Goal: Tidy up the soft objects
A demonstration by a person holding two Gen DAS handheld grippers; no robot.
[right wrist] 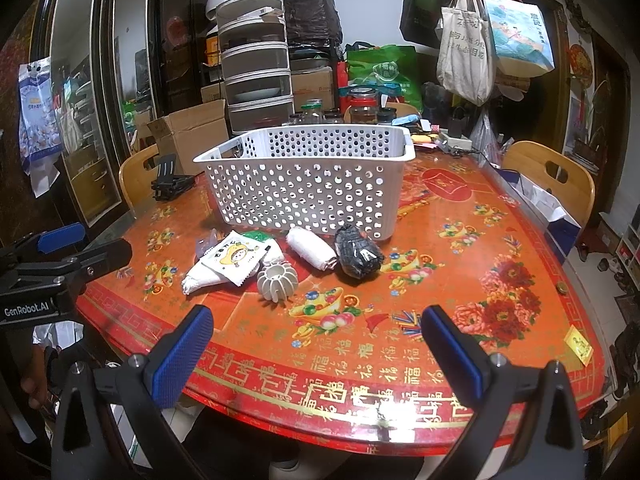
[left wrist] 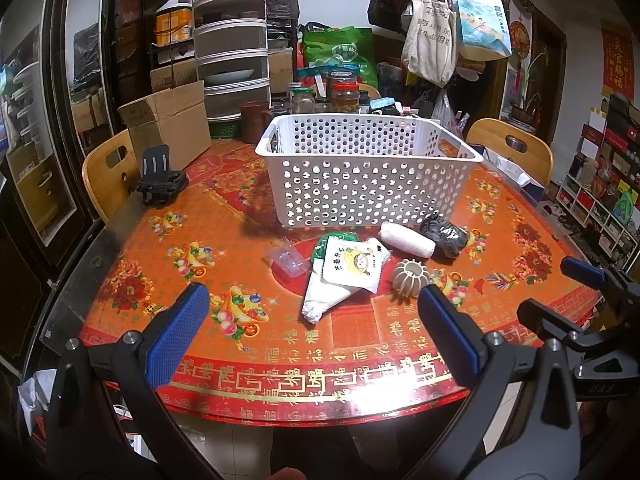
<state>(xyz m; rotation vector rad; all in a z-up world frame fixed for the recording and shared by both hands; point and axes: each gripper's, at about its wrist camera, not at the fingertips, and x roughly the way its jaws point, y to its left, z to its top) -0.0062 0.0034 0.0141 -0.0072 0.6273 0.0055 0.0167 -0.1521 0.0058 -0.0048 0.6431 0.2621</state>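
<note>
Soft things lie in a loose cluster on the red patterned surface (left wrist: 168,264) just in front of the white perforated basket (left wrist: 360,176): a white pouch with a cartoon label (left wrist: 352,266), a white cloth roll (left wrist: 406,239), a dark bundle (left wrist: 444,236), a ribbed grey ball (left wrist: 410,276) and what seems a clear plastic cup (left wrist: 290,262). Left gripper (left wrist: 312,340) and right gripper (right wrist: 316,352) hover near the surface's front edge, jaws spread wide, holding nothing. A cardboard box (left wrist: 168,124), jars (left wrist: 344,96) and a black folding stand (left wrist: 160,180) crowd behind.
</note>
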